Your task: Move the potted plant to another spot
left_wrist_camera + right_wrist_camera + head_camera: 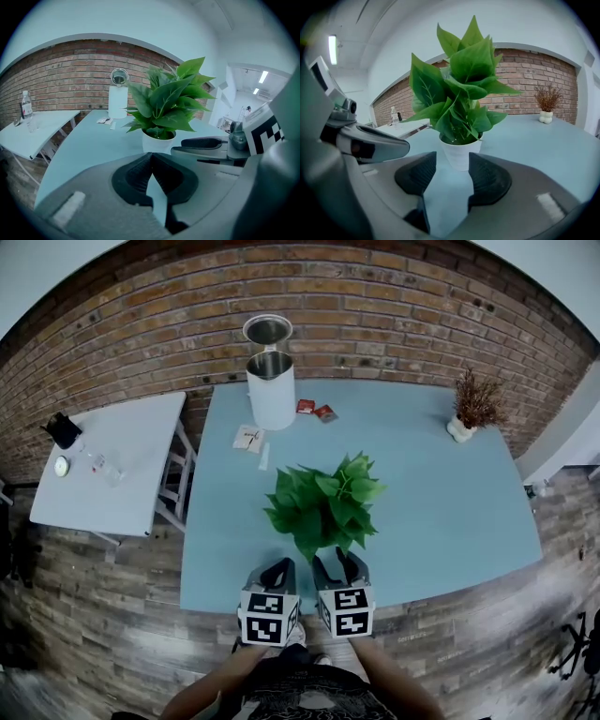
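The potted plant [323,502], green leaves in a small white pot [459,152], stands near the front middle of the light-blue table [450,512]. In the head view its leaves hide the pot. My right gripper [452,171] is open, its pads apart and bare, with the pot just ahead of the fingertips and untouched. My left gripper [151,157] is shut with nothing between its pads, left of the right one and a little short of the pot [158,140]. Both grippers [278,570] [339,563] sit side by side at the table's front edge.
At the back of the table stand a white canister with its lid up [270,381], red packets [317,410] and paper slips [248,438]. A dried plant in a small vase [473,409] is at the back right. A white side table [112,460] stands left; a brick wall lies behind.
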A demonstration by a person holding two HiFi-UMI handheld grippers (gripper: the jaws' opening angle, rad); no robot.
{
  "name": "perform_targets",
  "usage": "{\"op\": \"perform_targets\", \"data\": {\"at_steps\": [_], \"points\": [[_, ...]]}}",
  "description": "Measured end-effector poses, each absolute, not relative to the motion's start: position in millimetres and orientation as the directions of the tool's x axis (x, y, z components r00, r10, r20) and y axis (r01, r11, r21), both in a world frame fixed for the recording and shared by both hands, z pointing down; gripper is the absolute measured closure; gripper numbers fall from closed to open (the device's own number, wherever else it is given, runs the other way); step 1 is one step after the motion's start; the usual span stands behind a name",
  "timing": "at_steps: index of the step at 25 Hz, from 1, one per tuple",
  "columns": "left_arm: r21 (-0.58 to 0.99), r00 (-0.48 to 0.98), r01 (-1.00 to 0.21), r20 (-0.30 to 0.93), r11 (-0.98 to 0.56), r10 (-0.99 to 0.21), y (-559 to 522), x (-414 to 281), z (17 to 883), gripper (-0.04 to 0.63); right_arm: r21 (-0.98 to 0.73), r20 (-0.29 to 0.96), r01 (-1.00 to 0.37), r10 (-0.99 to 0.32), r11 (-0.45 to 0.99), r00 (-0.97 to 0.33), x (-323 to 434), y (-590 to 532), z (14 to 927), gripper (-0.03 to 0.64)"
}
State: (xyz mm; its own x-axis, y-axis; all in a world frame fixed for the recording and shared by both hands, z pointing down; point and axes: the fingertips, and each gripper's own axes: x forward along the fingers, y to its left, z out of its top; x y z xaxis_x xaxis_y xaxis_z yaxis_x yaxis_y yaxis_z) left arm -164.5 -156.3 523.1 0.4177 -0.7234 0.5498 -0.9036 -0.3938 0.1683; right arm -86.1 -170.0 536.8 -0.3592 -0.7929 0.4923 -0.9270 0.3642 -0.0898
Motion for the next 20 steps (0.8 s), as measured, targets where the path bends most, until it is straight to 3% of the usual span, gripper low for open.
{"op": "perform_targets", "data": {"at_steps": [14, 20], "points": [[0.16, 0.448, -0.885, 0.552, -0.437, -0.703, -183.6, -175.8, 527.5, 0.598, -0.067, 0.503, -0.952, -0.814, 0.299, -0.291, -92.2, -205.4, 558.0, 0.213], [0.162, 0.465, -0.875, 0.545, -0.456, -0.698, -191.9, -179.9, 528.0, 0.598, -0.029, 0.506, -0.952, -0.817, 0.304, -0.276, -100.4, -219.8, 564.1, 0.154]]}}
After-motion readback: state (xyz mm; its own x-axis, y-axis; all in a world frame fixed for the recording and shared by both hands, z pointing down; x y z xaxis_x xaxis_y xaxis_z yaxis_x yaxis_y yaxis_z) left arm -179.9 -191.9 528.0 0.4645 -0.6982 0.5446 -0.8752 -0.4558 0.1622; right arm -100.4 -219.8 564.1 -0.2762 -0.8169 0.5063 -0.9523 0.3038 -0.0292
